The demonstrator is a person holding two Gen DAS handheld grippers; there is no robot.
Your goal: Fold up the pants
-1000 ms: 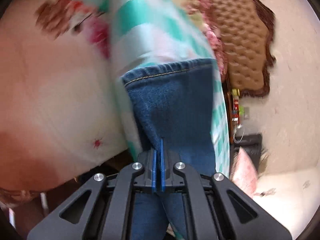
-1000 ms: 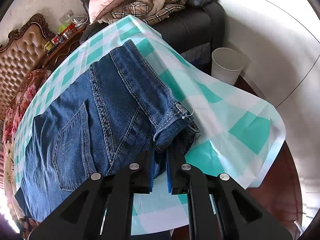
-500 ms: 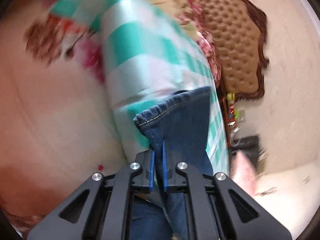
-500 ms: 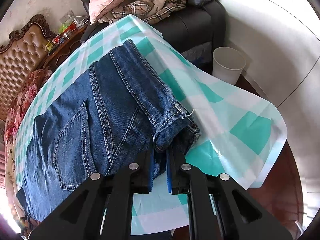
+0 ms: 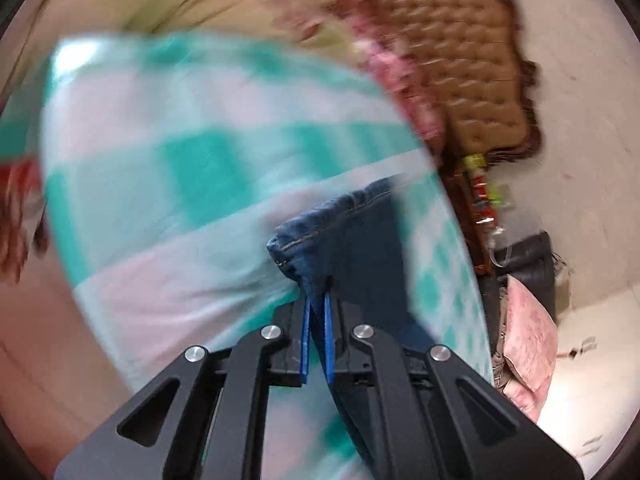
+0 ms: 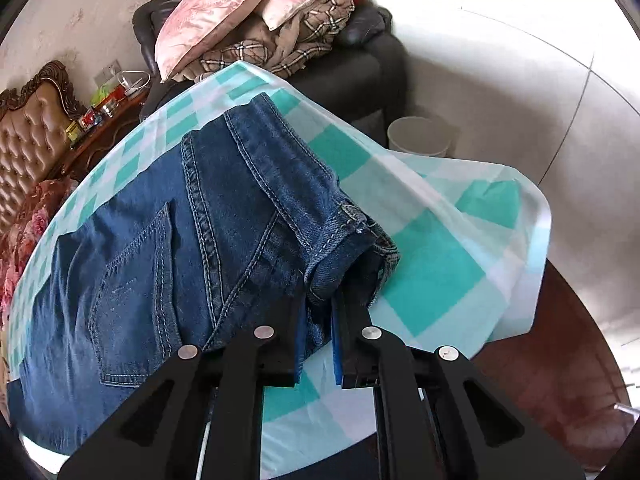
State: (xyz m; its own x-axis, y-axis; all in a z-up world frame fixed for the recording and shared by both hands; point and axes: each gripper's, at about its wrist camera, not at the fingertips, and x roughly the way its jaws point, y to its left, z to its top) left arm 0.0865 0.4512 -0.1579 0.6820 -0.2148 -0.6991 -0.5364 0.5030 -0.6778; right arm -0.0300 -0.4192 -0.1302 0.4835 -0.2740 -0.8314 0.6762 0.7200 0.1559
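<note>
Left wrist view, heavily blurred, shows the left tool [image 5: 317, 312] with its two blue pads nearly together, pinching a fold of dark blue denim just behind the stitched hem [image 5: 332, 216] of one leg of the pants [image 5: 360, 264]. That leg runs back from the hem between the pads and down past the tool's black frame. Beneath it lies a green and white checked cloth [image 5: 208, 168]. Beyond the cloth's far edge are a flowered bedspread [image 5: 400, 76] and a brown tufted headboard [image 5: 460, 64], with a pink pillow [image 5: 528, 332] at the lower right.

Right wrist view is sharp. The right tool [image 6: 318, 328] has its pads pressed onto the bunched waistband corner [image 6: 348, 256] of the pants, gripping the denim where the band rolls over near a metal button. The pants lie spread on the checked cloth, seat side up, with a back pocket [image 6: 128, 292] showing at the left and the thick seams running toward the far edge. The cloth hangs over the rim of a dark round tabletop [image 6: 560, 360]. Past the cloth stand a black sofa [image 6: 360, 68] heaped with pink pillows and a plaid blanket [image 6: 280, 48], and a pale bin [image 6: 418, 136] on the tiled floor.
</note>
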